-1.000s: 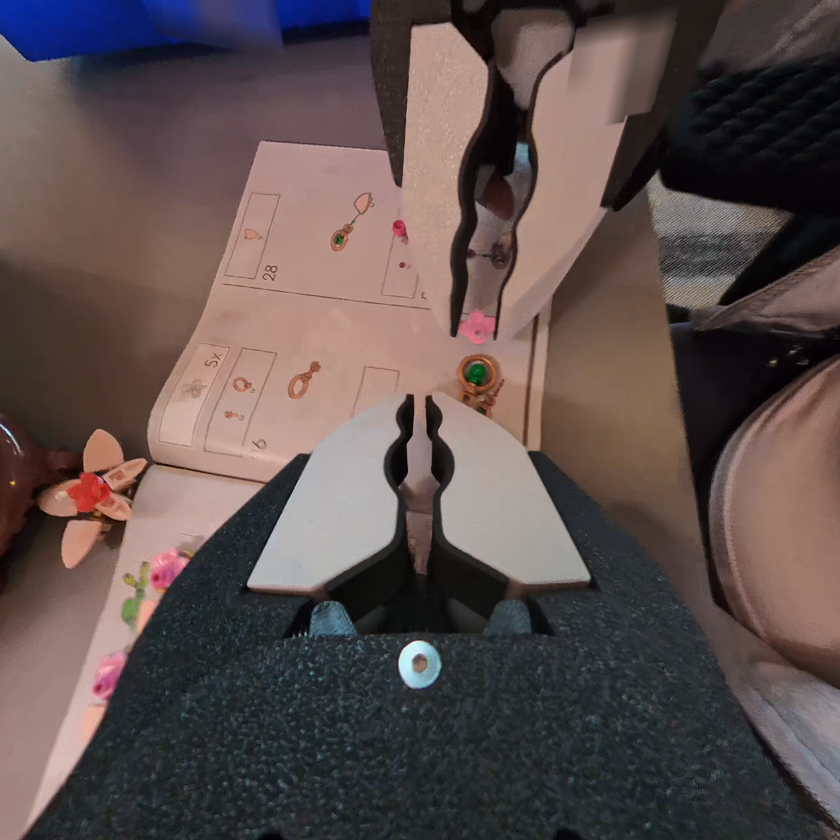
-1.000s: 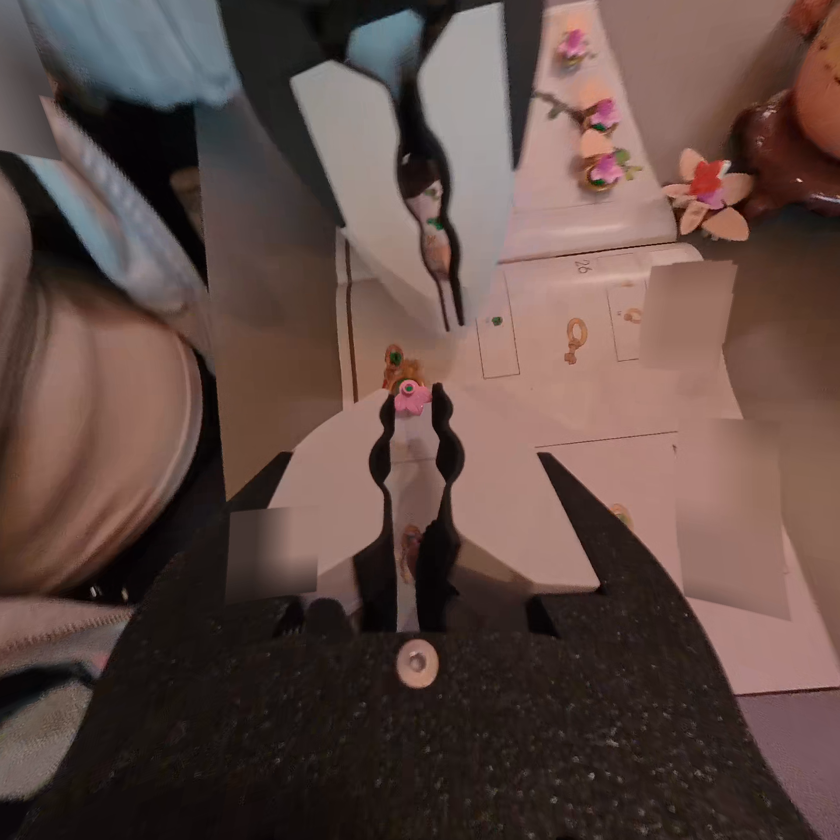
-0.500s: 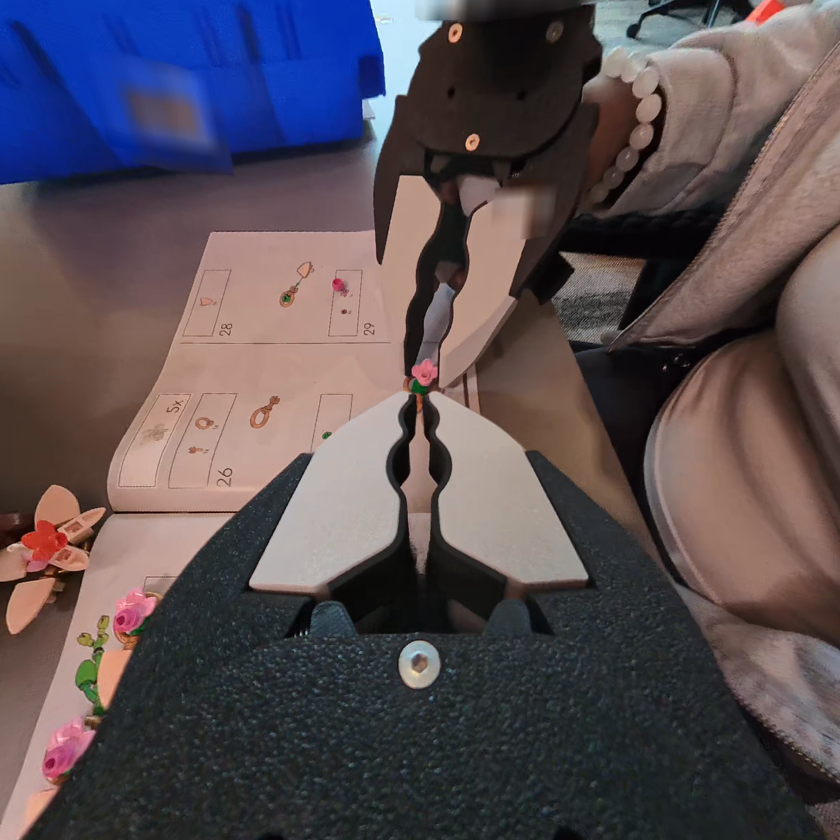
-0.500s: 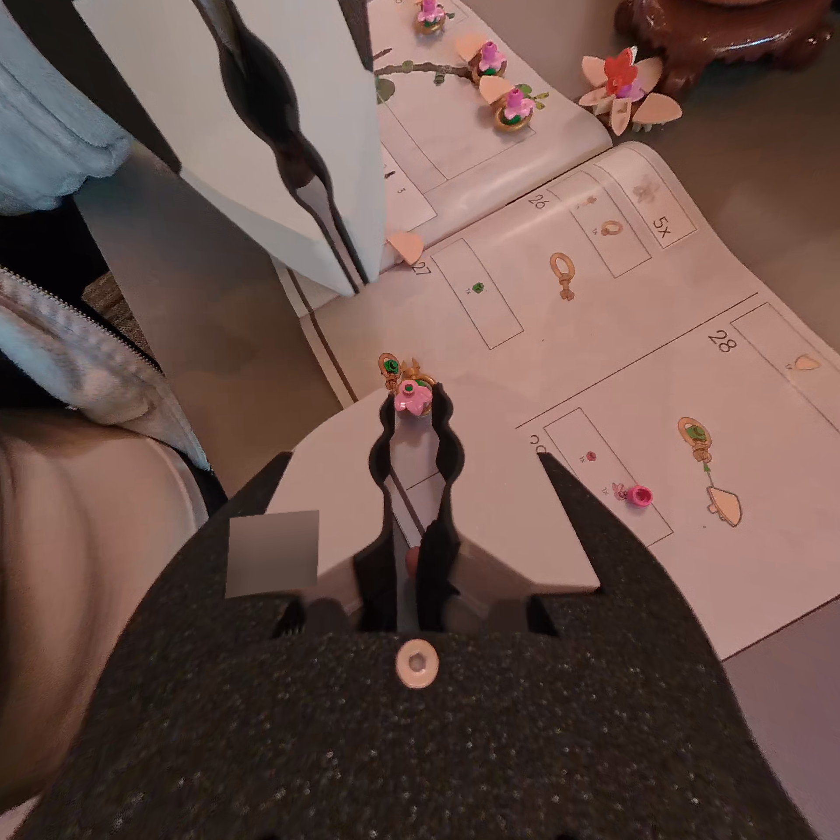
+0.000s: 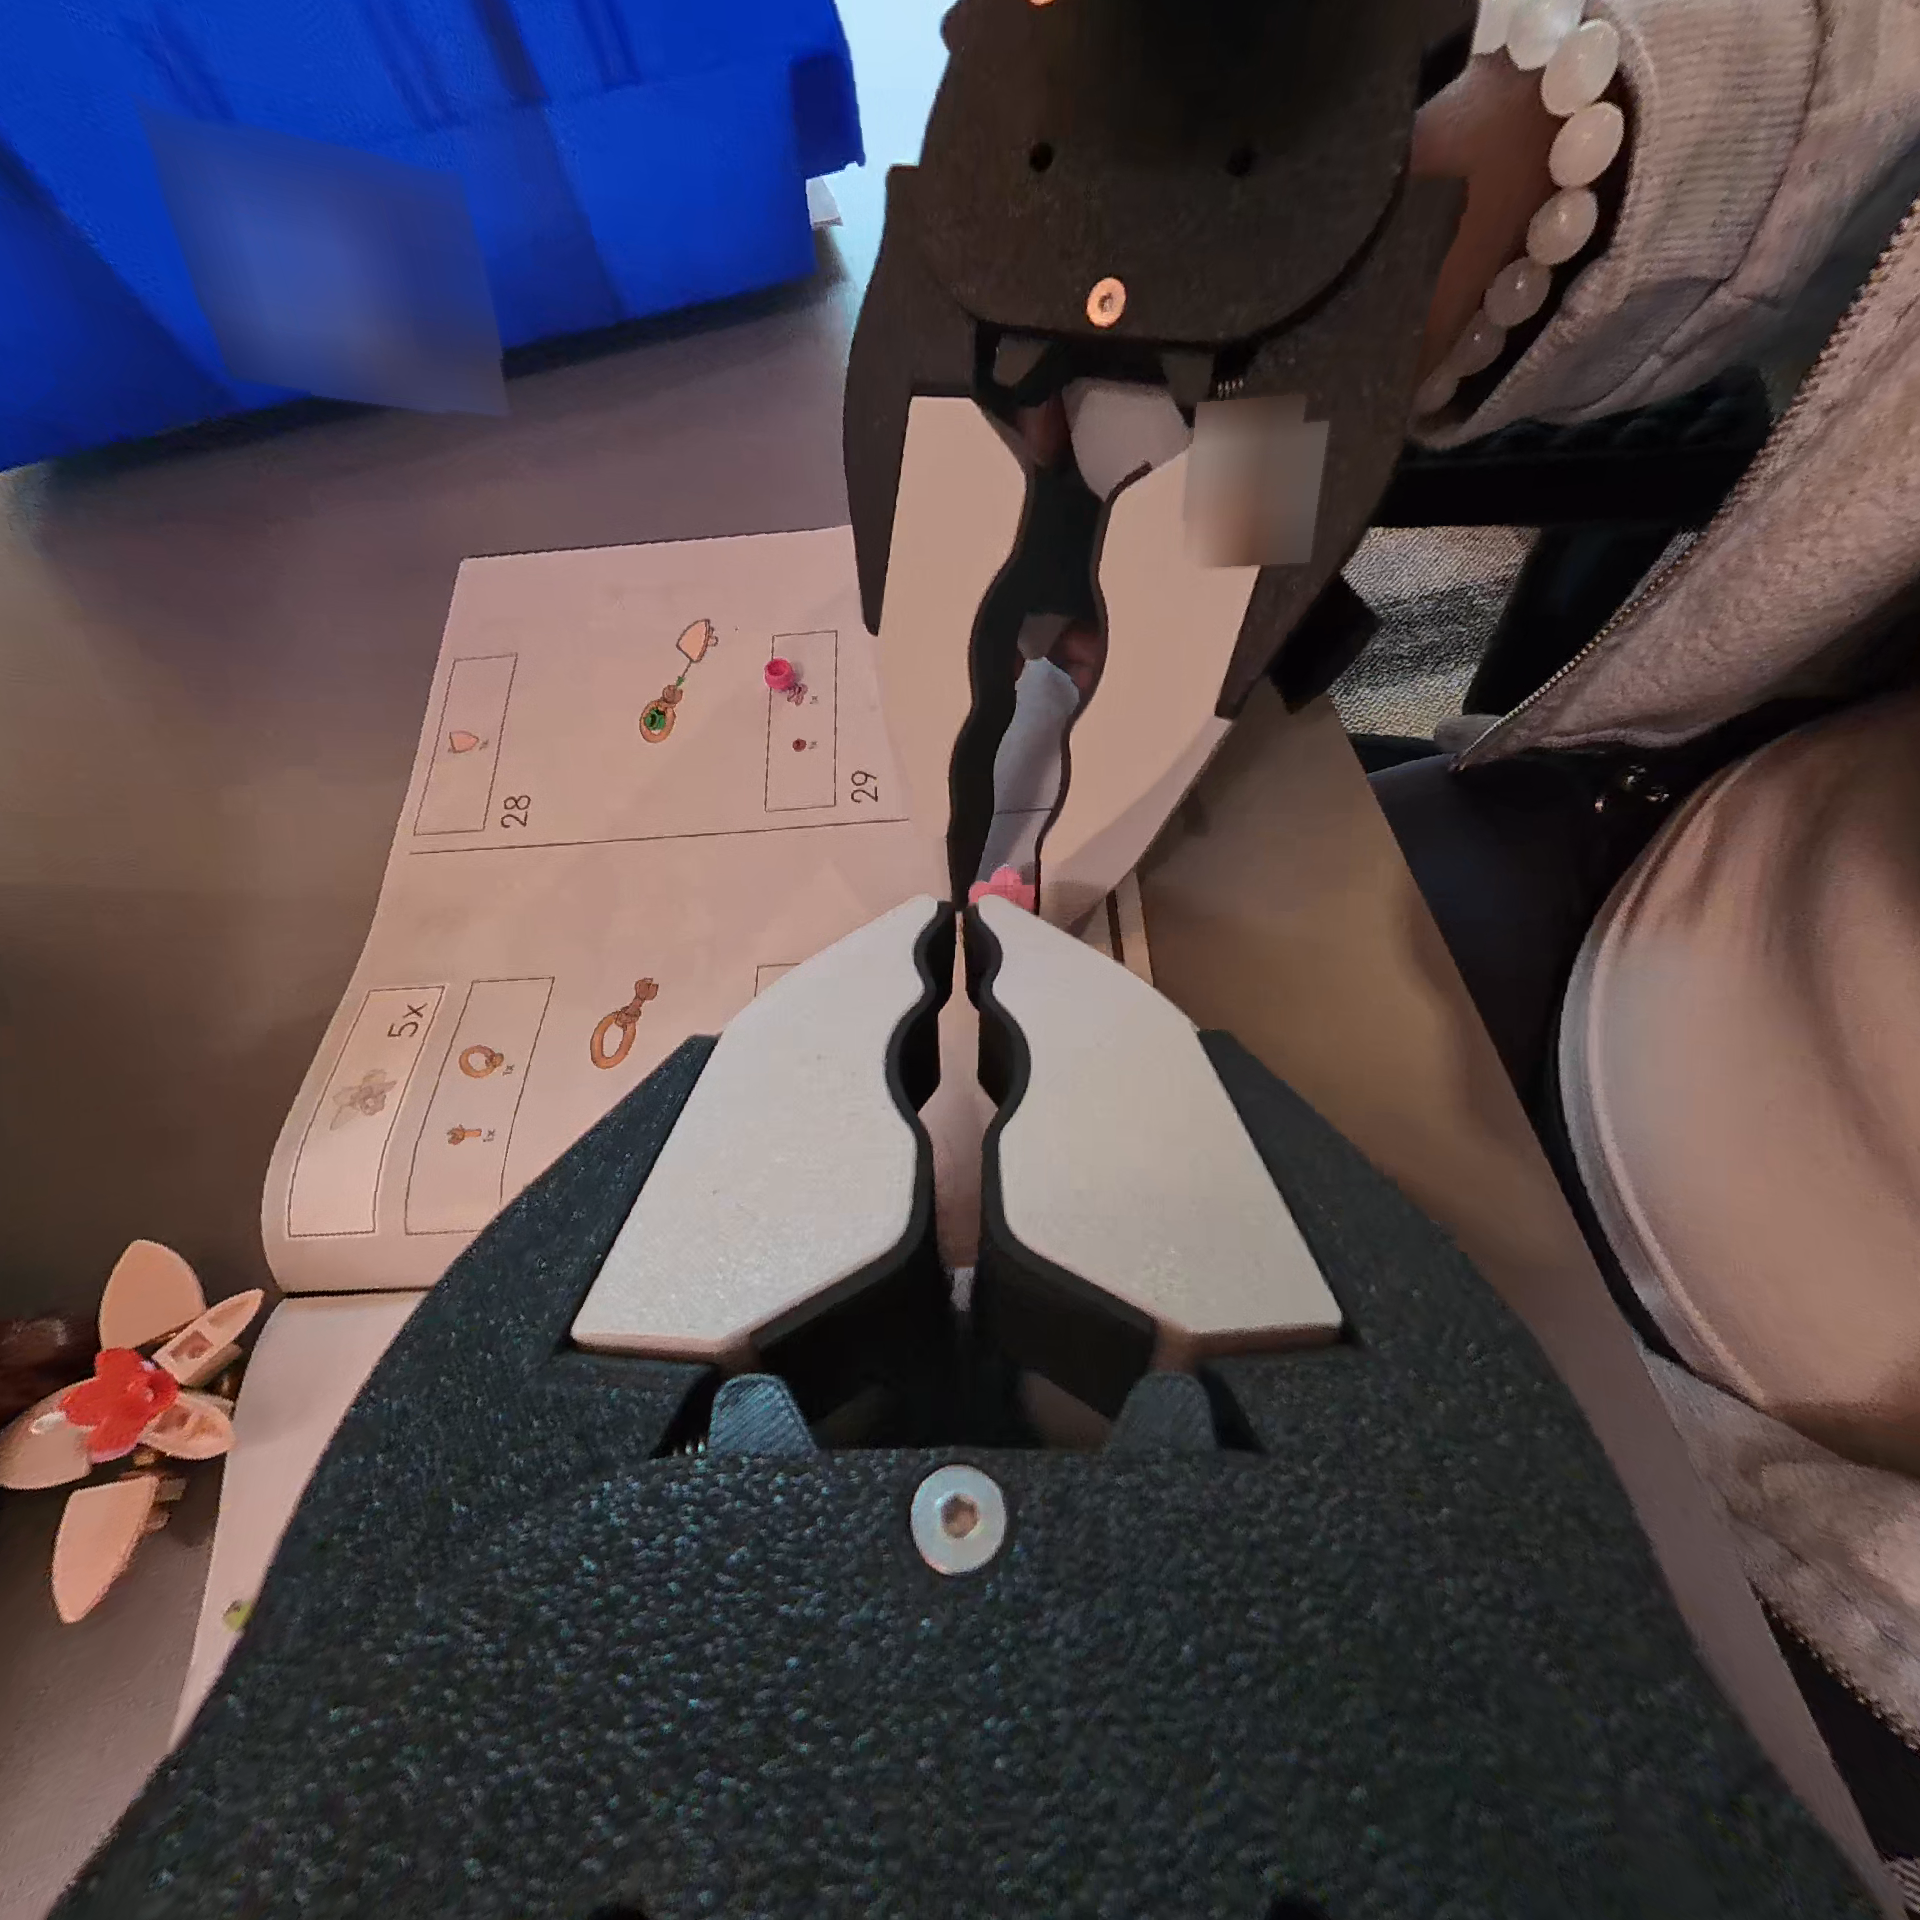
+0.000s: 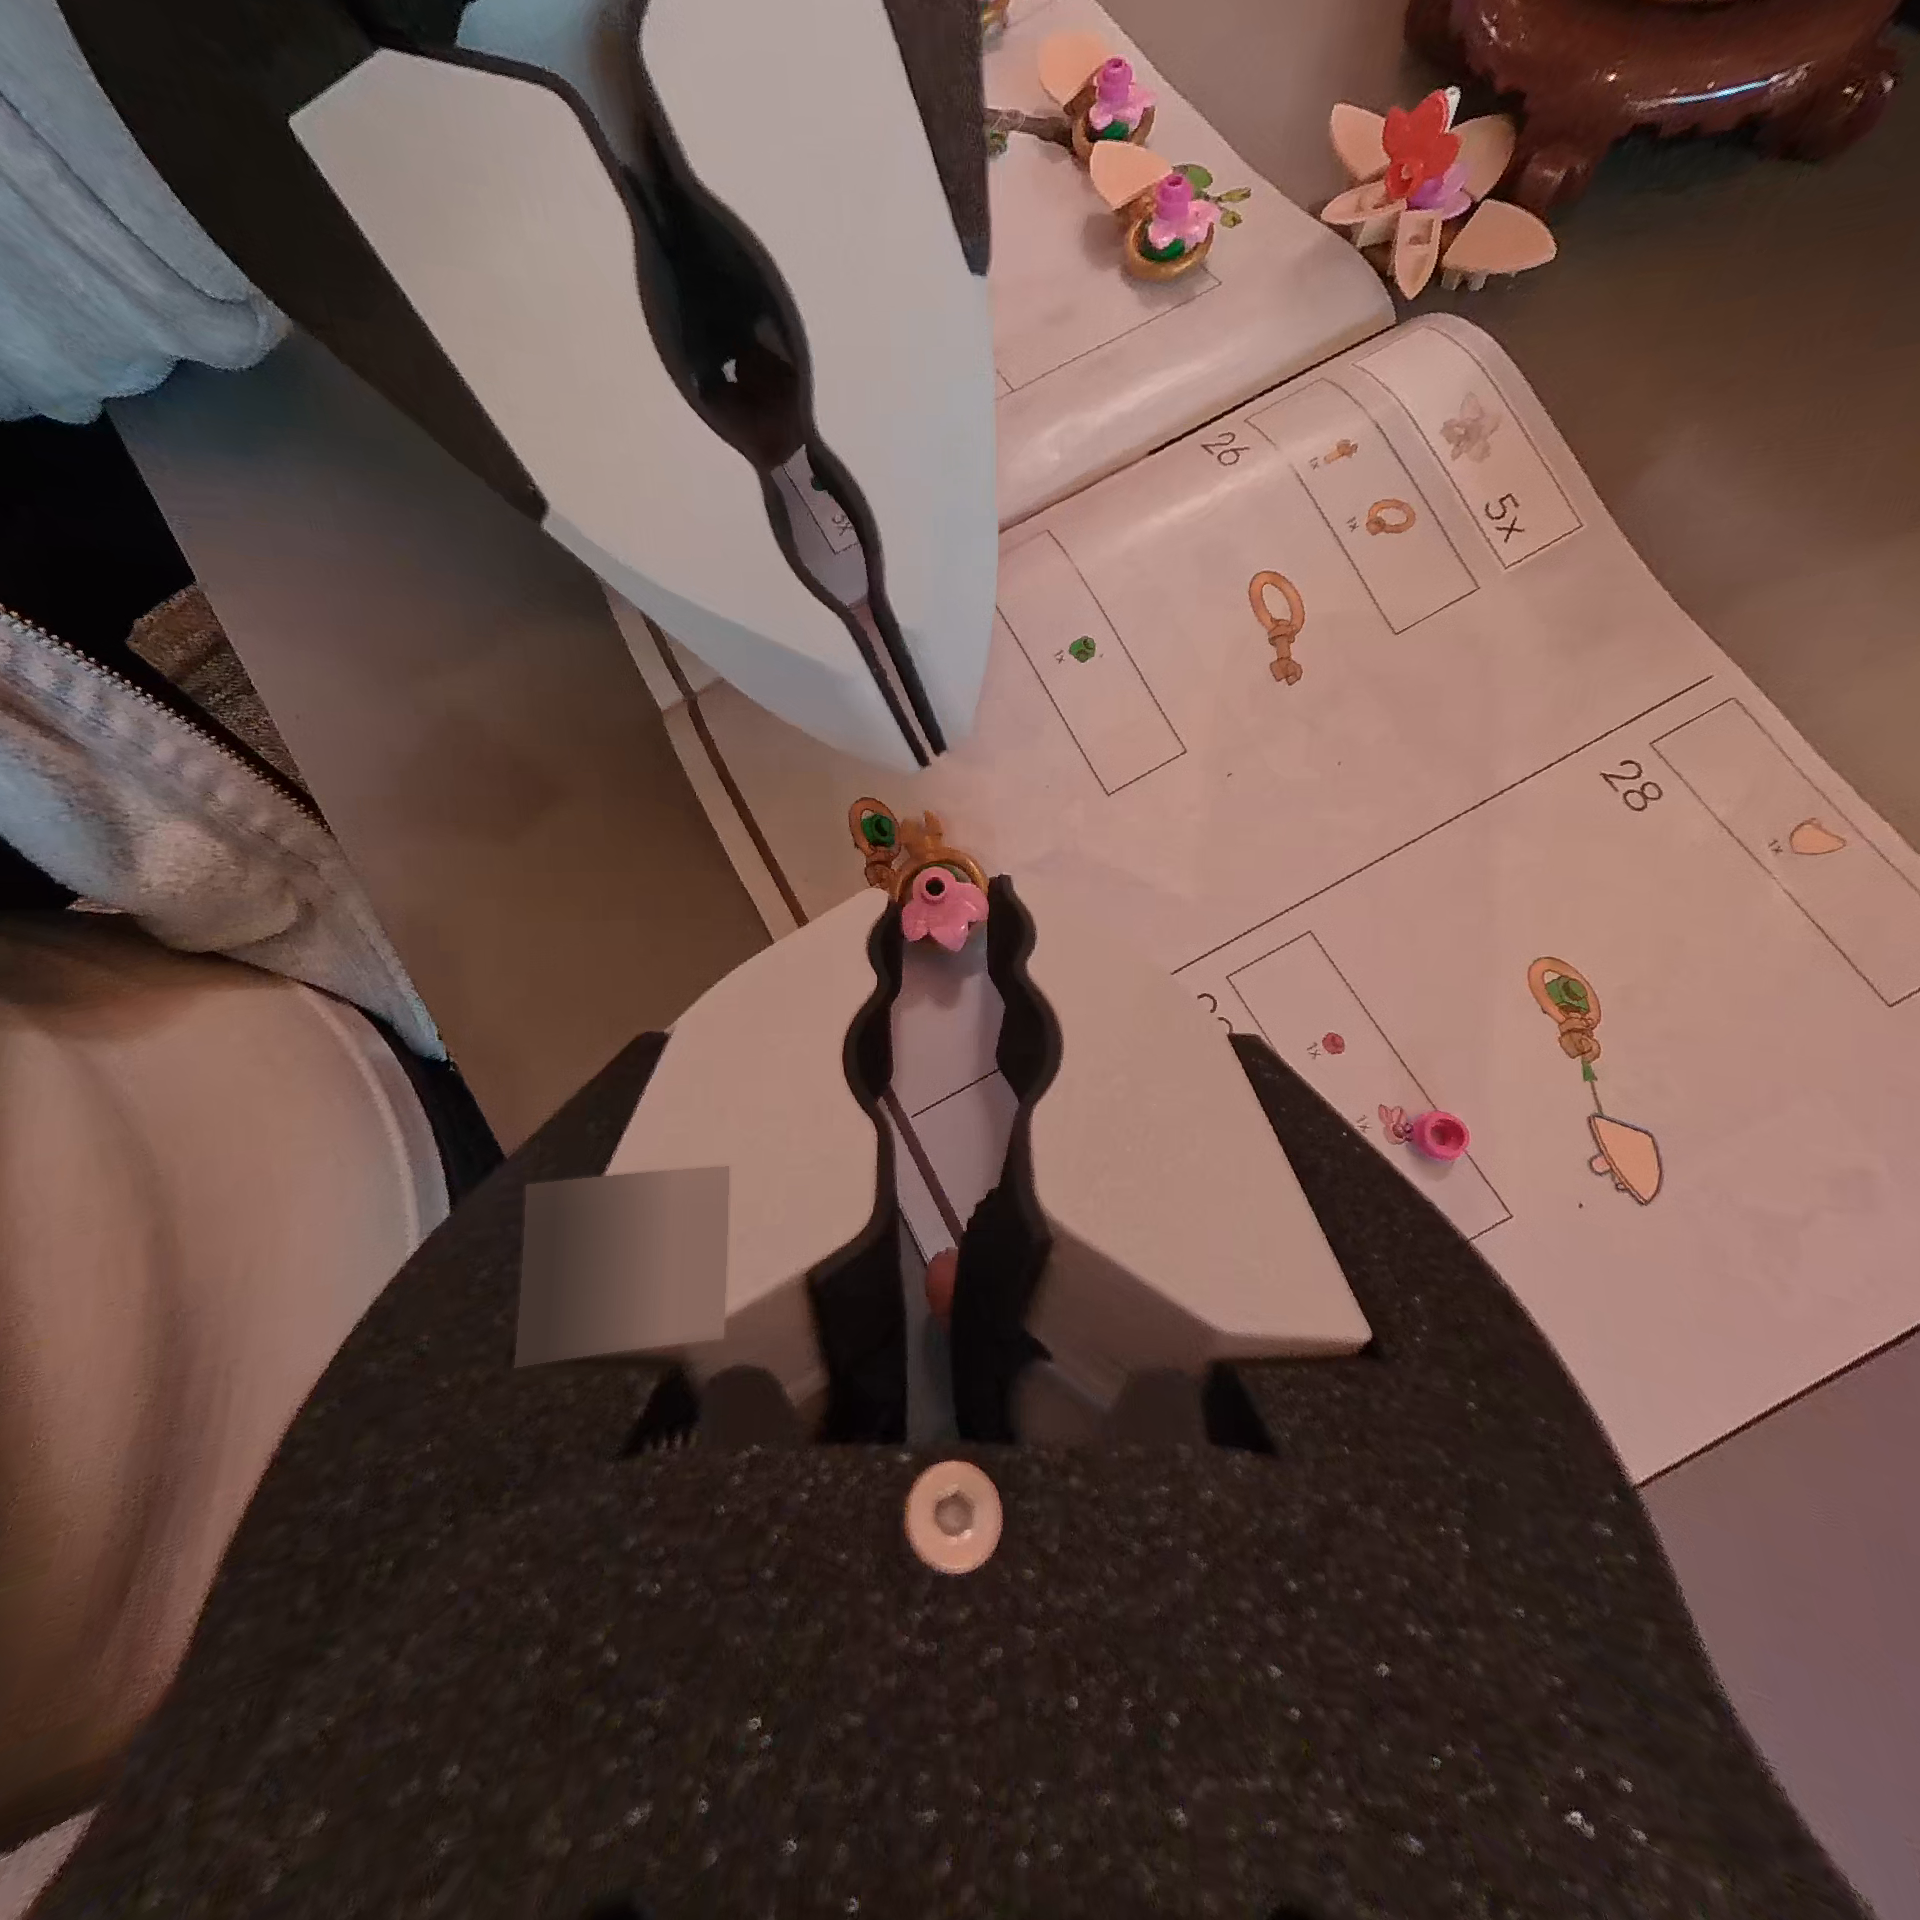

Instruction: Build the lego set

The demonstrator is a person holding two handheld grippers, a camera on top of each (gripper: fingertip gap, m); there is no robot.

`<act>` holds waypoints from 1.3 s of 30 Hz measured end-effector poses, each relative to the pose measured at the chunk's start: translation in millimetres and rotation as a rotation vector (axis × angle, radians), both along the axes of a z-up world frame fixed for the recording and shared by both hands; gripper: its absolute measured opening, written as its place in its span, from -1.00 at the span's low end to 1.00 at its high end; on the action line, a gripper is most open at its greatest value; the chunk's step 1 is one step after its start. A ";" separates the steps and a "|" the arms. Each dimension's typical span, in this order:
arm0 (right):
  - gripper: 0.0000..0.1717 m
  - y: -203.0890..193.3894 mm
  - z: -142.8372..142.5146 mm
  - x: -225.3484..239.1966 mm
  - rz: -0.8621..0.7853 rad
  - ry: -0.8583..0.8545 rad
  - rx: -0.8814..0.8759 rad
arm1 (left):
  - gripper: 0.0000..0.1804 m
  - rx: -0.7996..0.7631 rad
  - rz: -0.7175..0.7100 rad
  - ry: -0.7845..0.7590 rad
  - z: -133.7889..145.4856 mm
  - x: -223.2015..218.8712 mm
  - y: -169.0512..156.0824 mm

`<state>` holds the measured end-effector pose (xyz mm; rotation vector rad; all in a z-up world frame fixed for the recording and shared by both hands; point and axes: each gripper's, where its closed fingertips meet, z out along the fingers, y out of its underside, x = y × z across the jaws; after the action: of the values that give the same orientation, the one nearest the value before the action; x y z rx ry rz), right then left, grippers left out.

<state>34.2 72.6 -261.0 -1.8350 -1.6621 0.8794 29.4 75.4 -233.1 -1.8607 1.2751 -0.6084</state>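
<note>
My right gripper [image 6: 943, 906] is shut on a small pink flower piece [image 6: 940, 909] seated in a gold ring [image 6: 951, 864], held just above the open instruction booklet [image 6: 1351, 831]. In the left wrist view the flower [image 5: 1006, 888] shows at the right gripper's [image 5: 1003, 883] tips, just beyond my own. My left gripper [image 5: 958, 914] is shut with nothing visible between its pads. In the right wrist view it [image 6: 925, 753] hovers a short way from the flower, not touching it.
A small magenta piece [image 6: 1442, 1132] lies on the booklet. Two built pink flowers [image 6: 1169, 223] sit on the far page. A cream-petalled flower with a red centre [image 6: 1423, 177] lies beside a brown stand [image 6: 1662, 62]. A blue bin [image 5: 364, 156] stands behind; a person sits close [image 5: 1714, 1039]. Less than 4 cm separates the two grippers' tips.
My left jaws have closed the last bit on air, and that gripper has drawn nearer to the flower. My right gripper has kept the pink flower in its tips while turning.
</note>
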 end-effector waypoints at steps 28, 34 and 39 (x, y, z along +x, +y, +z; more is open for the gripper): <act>-0.83 -0.4 0.7 -2.8 0.008 -0.023 0.037 | -1.00 -0.140 -0.045 0.007 -18.5 9.9 -6.7; -0.83 -0.2 0.8 -2.8 0.014 -0.025 0.044 | -1.00 -0.133 -0.049 0.056 -24.7 4.7 -7.7; -0.83 -0.7 0.2 -1.7 0.010 -0.012 0.033 | -1.00 -0.114 -0.058 0.042 -17.7 4.2 -7.9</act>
<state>32.4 71.8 -260.9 -1.8146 -1.6841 0.8416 33.5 67.5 -250.8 -1.9442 1.3511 -0.6892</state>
